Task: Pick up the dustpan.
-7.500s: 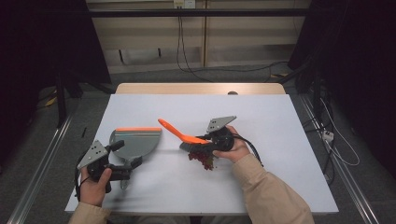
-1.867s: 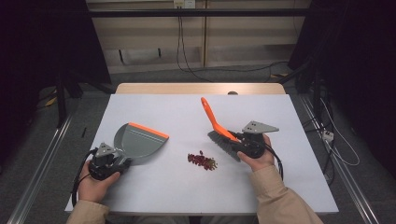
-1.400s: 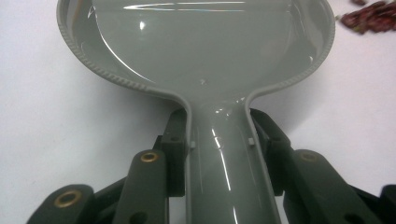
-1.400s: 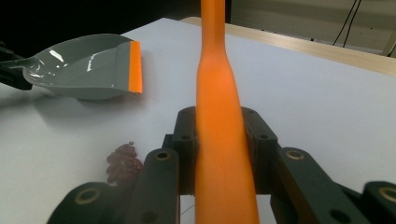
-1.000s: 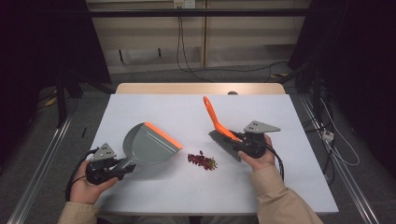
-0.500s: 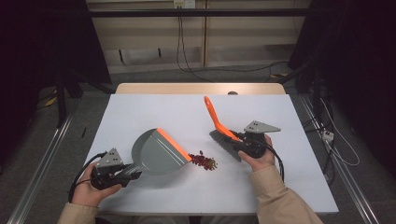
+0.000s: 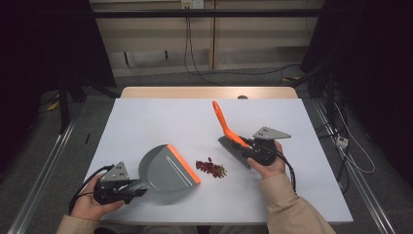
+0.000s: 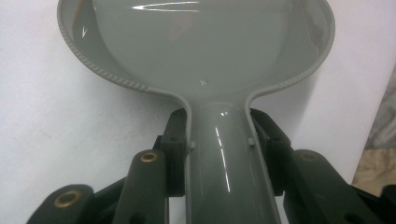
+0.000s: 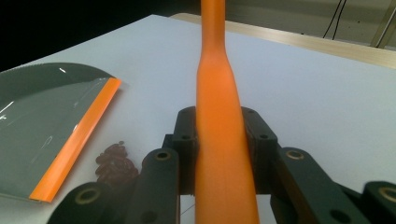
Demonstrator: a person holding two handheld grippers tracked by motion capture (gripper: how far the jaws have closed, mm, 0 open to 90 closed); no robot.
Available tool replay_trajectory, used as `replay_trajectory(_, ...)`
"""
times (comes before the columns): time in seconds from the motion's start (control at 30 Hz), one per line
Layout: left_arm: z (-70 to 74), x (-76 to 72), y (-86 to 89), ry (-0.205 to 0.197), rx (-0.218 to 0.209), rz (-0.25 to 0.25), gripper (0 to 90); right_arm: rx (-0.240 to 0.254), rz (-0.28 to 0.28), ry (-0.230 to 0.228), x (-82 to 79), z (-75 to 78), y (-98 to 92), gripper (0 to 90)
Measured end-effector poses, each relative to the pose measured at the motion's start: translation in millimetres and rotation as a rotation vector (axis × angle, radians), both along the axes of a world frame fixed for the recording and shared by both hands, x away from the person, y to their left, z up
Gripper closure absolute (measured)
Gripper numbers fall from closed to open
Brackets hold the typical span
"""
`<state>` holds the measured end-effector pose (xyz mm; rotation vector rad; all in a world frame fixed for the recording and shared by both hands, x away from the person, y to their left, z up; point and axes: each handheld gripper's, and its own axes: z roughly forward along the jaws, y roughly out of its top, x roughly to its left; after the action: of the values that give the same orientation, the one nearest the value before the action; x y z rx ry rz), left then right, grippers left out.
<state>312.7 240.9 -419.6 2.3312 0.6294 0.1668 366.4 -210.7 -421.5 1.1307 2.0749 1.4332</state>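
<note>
A grey dustpan point(image 7: 165, 170) with an orange lip lies on the white table point(image 7: 160, 122), its lip just left of a small pile of dark red bits point(image 7: 211, 168). My left gripper point(image 7: 130, 187) is shut on the dustpan's handle point(image 8: 226, 163) near the table's front left. The jaws press on both sides of the handle in the left gripper view. My right gripper point(image 7: 248, 147) is shut on an orange-handled brush point(image 7: 226, 129), whose grey bristles rest on the table right of the pile. The orange handle point(image 9: 219, 140) sits between the jaws, with the dustpan point(image 9: 42, 126) and the pile point(image 9: 114, 161) to its left.
The table's wooden far edge point(image 7: 209, 91) runs behind the white sheet. Cables point(image 7: 341, 146) hang on the floor to the right, and metal rails point(image 7: 44, 170) run along both sides of the table.
My left gripper swung the dustpan round and slid it right, so its orange lip now lies beside the pile. The right gripper and brush stayed put.
</note>
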Motion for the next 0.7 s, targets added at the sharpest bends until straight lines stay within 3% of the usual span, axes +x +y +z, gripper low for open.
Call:
replay_trajectory(0.1,-2.3,0.2,-0.7,0.005,0.010,-0.006,63.0,-0.001,0.001,0.000,0.0,-0.6,0.6,71.1)
replay_trajectory(0.57,-9.8,5.9,0.6,0.045,-0.036,-0.020,61.8,-0.005,-0.003,0.007,-0.3,-1.7,1.2,71.1)
replay_trajectory(0.7,-12.5,8.2,-0.6,0.056,-0.021,-0.036,59.7,-0.010,-0.003,0.007,-0.6,-2.1,1.8,71.1)
